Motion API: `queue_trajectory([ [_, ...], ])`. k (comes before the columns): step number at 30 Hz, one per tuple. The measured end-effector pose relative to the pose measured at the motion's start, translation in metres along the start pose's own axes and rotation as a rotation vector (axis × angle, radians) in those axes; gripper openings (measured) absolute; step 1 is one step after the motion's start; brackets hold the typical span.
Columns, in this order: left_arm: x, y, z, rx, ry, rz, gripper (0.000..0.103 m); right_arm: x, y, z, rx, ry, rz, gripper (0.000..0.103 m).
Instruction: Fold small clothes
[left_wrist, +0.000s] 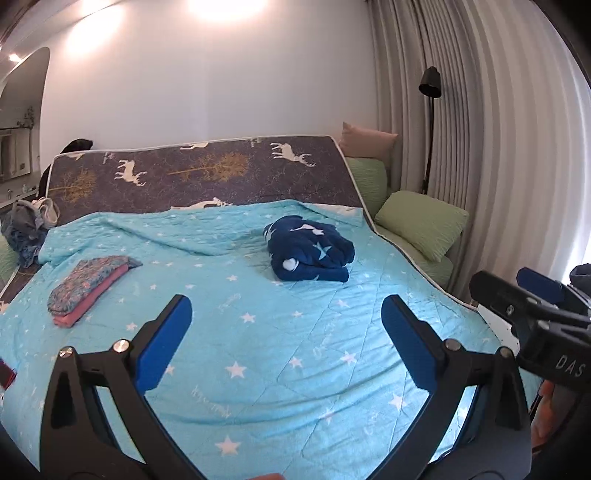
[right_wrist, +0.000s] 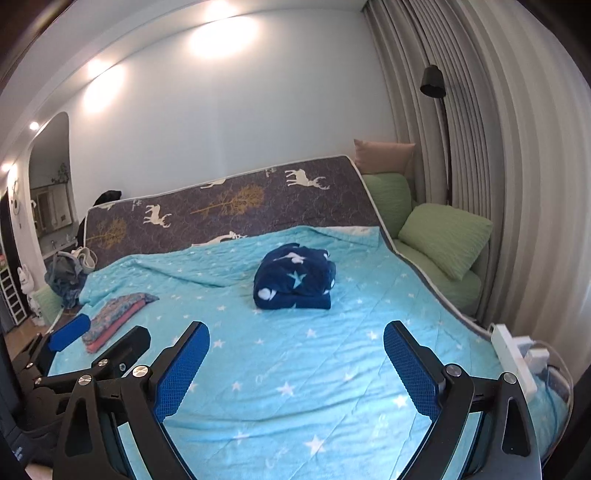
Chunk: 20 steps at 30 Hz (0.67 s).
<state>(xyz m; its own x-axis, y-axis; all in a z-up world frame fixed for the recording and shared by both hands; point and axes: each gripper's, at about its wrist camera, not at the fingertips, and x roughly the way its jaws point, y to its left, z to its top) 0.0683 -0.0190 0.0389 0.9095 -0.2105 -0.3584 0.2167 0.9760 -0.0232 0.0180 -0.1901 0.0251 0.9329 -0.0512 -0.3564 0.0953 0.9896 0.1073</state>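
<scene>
A rolled dark-blue fleece garment with white stars (left_wrist: 310, 253) (right_wrist: 293, 277) lies mid-bed on the turquoise star quilt (left_wrist: 280, 343) (right_wrist: 295, 369). A folded stack of floral and pink clothes (left_wrist: 86, 288) (right_wrist: 114, 319) lies at the left. A heap of loose grey-blue clothes (left_wrist: 26, 229) (right_wrist: 66, 277) sits at the far left edge. My left gripper (left_wrist: 286, 332) is open and empty above the quilt, well short of the garment. My right gripper (right_wrist: 295, 362) is open and empty too. Each gripper shows at the edge of the other's view.
A deer-print mattress (left_wrist: 207, 170) leans against the back wall. Green pillows (left_wrist: 421, 221) (right_wrist: 443, 236) and a black floor lamp (left_wrist: 430, 83) stand by the curtains at right. A white power strip (right_wrist: 517, 358) lies on the bed's right edge.
</scene>
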Motion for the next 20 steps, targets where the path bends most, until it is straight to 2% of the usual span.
queue_trajectory([
  [4,-0.004,0.003,-0.007,-0.016,0.0,-0.007,0.102,-0.002,0.002,-0.006,0.014,0.014,-0.008,0.097],
  [10,-0.011,0.004,-0.017,-0.01,-0.025,0.03,0.102,-0.004,0.009,-0.012,-0.024,0.0,-0.064,0.097],
  [14,-0.015,0.004,-0.021,0.017,-0.041,0.062,0.102,-0.003,0.012,-0.016,-0.024,0.007,-0.069,0.097],
  [20,-0.022,0.006,-0.02,0.023,-0.044,0.063,0.102,-0.005,0.012,-0.015,-0.029,0.004,-0.072,0.097],
])
